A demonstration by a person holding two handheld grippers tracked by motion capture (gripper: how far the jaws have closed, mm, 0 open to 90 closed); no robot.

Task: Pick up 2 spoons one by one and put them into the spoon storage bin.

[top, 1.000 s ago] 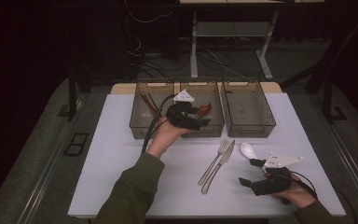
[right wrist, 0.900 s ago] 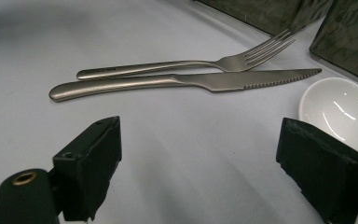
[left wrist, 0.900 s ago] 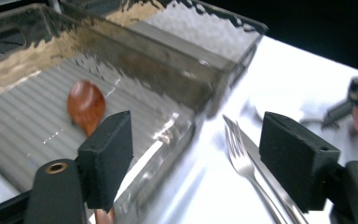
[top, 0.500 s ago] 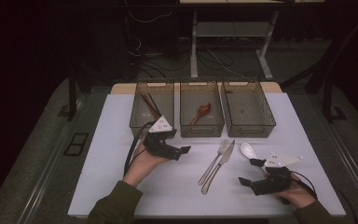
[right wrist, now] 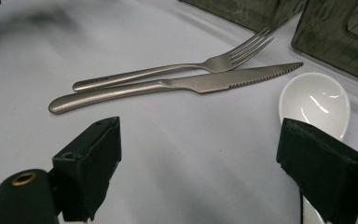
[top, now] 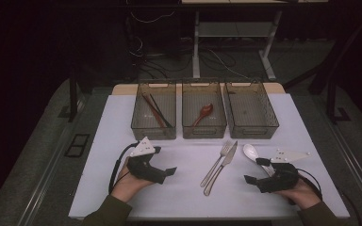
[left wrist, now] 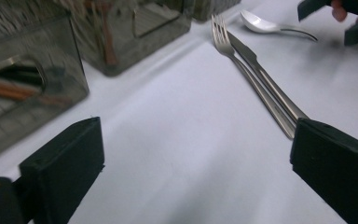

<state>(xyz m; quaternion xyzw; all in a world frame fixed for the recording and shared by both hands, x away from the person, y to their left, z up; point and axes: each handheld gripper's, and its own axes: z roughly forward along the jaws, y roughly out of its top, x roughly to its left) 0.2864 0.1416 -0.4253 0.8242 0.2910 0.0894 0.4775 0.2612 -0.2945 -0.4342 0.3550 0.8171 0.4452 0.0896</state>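
Two grippers rest low over the table's near edge, both with jaws spread wide and nothing between them. The left gripper [top: 167,172] sits toward the near left corner, held by a hand [top: 127,183], and points right toward the fork [top: 217,161] and knife [top: 222,165], which lie side by side, touching, near the middle of the table [top: 188,197]. In the left gripper view the fork [left wrist: 242,60] and knife [left wrist: 265,77] run up between the jaws, handles nearest the right jaw.

The right gripper [top: 257,170] sits toward the near right corner, just beside the white spoon [top: 251,151]. In the right gripper view the spoon [right wrist: 314,102] lies by the right jaw, its handle hidden behind it.

Three bins line the far edge: the left bin [top: 153,133] holds chopsticks [top: 154,111], the middle bin [top: 203,132] a brown spoon [top: 202,114], and the right bin [top: 252,132] stands beside them.
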